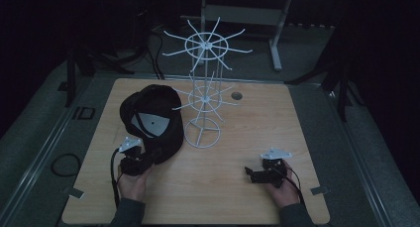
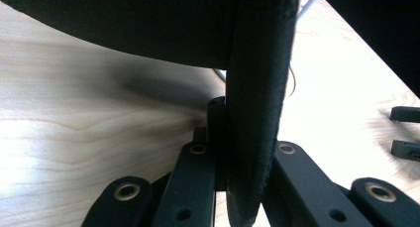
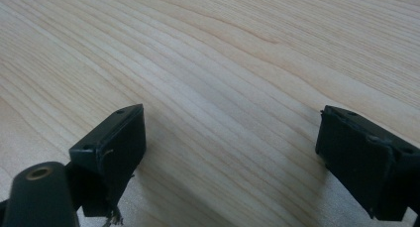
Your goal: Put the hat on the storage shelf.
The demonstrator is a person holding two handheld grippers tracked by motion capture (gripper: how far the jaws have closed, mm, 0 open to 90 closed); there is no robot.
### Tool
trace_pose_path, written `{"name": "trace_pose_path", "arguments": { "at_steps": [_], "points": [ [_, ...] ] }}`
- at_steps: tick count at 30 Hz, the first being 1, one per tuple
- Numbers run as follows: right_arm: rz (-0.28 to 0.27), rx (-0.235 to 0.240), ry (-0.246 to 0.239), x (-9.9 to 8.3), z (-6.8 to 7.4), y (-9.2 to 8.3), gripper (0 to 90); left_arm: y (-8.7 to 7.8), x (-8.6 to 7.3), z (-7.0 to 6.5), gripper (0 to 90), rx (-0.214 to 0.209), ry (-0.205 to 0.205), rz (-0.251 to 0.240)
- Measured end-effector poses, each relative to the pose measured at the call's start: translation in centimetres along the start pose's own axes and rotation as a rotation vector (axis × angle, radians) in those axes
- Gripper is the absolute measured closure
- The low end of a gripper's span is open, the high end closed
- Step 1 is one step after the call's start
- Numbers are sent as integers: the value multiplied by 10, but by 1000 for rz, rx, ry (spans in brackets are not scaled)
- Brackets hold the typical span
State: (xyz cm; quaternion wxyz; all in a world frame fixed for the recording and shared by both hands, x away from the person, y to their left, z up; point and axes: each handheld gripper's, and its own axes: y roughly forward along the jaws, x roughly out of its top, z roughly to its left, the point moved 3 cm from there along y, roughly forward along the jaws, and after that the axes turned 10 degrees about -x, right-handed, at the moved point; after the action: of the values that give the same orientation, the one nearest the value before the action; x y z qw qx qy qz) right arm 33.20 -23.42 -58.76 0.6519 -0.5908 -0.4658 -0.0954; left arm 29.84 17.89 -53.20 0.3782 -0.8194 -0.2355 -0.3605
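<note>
Evidently the left hand-held gripper (image 1: 147, 159) pinched the black cap's (image 1: 153, 119) brim at the tabletop's (image 1: 223, 172) left, ready for hanging on the white rack (image 1: 205, 95); right hand-held gripper (image 1: 251, 174) rested spread.

Dim lab: bare test table (image 1: 237, 187), metal frames (image 1: 277, 33)

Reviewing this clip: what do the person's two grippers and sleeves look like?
Both tools are black. The left gripper and the right gripper each carry a pale grey three-cornered plate on top and trail a black cable back along the forearm. Close up, the jaw links show brass-coloured rivets, and the right gripper's pads are square black blocks with small screw holes. The sleeves are dark grey-green.
</note>
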Motion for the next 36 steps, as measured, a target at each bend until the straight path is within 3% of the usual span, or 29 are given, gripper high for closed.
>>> {"name": "trace_pose_path", "arguments": {
  "at_steps": [36],
  "points": [
    [2,0,0,0,0,0,119,-27,26,9,867,101,92,-8]
  ]
}}
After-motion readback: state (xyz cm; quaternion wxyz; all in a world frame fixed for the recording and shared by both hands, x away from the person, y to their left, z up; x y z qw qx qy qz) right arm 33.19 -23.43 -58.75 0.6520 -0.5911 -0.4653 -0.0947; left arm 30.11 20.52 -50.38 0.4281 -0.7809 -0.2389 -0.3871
